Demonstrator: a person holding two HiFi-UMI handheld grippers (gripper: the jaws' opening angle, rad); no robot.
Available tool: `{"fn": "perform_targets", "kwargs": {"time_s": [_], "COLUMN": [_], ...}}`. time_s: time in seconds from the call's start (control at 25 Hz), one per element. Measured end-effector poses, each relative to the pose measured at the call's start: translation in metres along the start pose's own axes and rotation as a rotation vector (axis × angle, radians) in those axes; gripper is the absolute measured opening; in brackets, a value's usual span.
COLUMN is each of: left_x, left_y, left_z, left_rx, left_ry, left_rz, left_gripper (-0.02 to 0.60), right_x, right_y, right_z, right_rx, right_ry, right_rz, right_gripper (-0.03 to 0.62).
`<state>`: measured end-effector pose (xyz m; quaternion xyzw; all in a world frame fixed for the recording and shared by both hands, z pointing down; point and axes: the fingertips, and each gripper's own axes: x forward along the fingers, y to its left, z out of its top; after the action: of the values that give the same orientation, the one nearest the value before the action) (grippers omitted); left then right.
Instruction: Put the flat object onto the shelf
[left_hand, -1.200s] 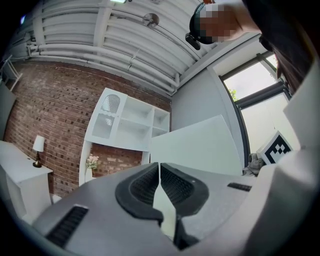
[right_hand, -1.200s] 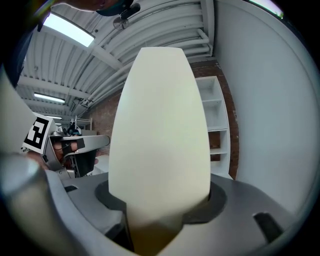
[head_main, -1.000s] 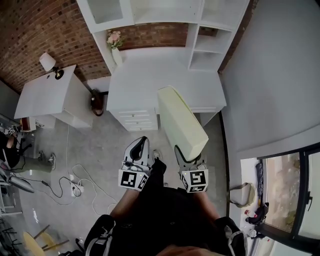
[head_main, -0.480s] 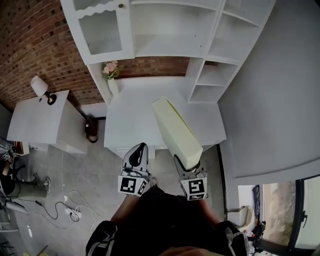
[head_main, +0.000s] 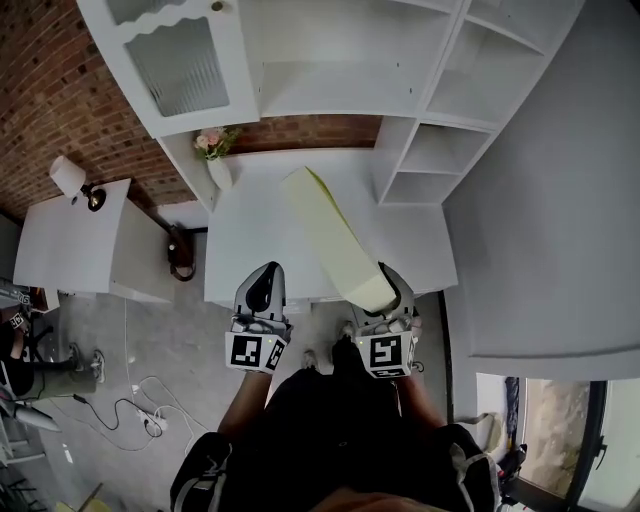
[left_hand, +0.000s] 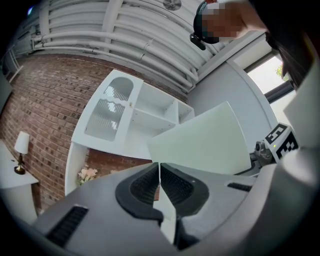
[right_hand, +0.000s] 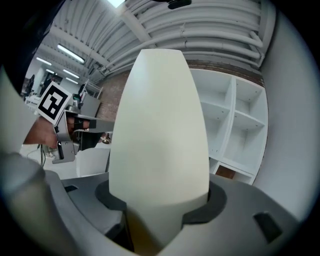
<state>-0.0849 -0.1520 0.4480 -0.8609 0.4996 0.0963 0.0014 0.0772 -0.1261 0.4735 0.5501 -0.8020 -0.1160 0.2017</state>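
Observation:
The flat object is a pale yellow-green slab (head_main: 330, 240), held on edge above the white desk (head_main: 240, 240). My right gripper (head_main: 385, 300) is shut on its near end; in the right gripper view the slab (right_hand: 160, 130) fills the middle and rises between the jaws. My left gripper (head_main: 262, 298) hangs to the left of the slab, shut and empty; its pads (left_hand: 150, 185) meet. The left gripper view shows the slab (left_hand: 205, 142) at the right. The white shelf unit (head_main: 340, 85) stands beyond the desk, with open compartments (right_hand: 235, 125).
A glass-fronted cabinet door (head_main: 185, 65) is at the unit's left. A vase of pink flowers (head_main: 213, 150) stands at the desk's back left. A side table with a lamp (head_main: 75, 185) is further left. Cables (head_main: 150, 410) lie on the floor. A grey wall (head_main: 540, 200) runs along the right.
The view has moved closer to the desk and shelf unit. The slab's far end has swung left and forward over the desk. Both grippers have advanced toward the desk edge.

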Motion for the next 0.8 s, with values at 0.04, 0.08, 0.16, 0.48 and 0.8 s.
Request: {"fn": "perform_targets", "kwargs": {"time_s": [0.04,0.08,0.16,0.48,0.8], "left_x": [0.008,0.016,0.034,0.097,0.122], "left_y": [0.003,0.006,0.010,0.022,0.051], "left_z": [-0.001,-0.002,-0.002,0.005,0.003], "left_rx": [0.005,0.009,0.014,0.016,0.013], "left_ry": [-0.002,-0.003,-0.006,-0.038,-0.029], "left_rz": [0.011,0.023,0.049,0.157,0.175], "left_gripper": [0.018,0.018,0.018,0.018,0.018], "right_x": [0.007,0.015,0.031,0.079,0.133], "right_y": [-0.008,-0.015,-0.031,-0.092,-0.123], "right_z": [0.000,0.002,0.009,0.055,0.086], "right_rx": [-0.038,-0.080,-0.174,-0.640,-0.824], "right_ry": [0.008,0.011,0.011,0.019,0.019], "right_rz": [-0.001,0.000,0.008,-0.034,-0.142], "right_gripper": [0.287,0.287,0.287,0.287,0.285]}}
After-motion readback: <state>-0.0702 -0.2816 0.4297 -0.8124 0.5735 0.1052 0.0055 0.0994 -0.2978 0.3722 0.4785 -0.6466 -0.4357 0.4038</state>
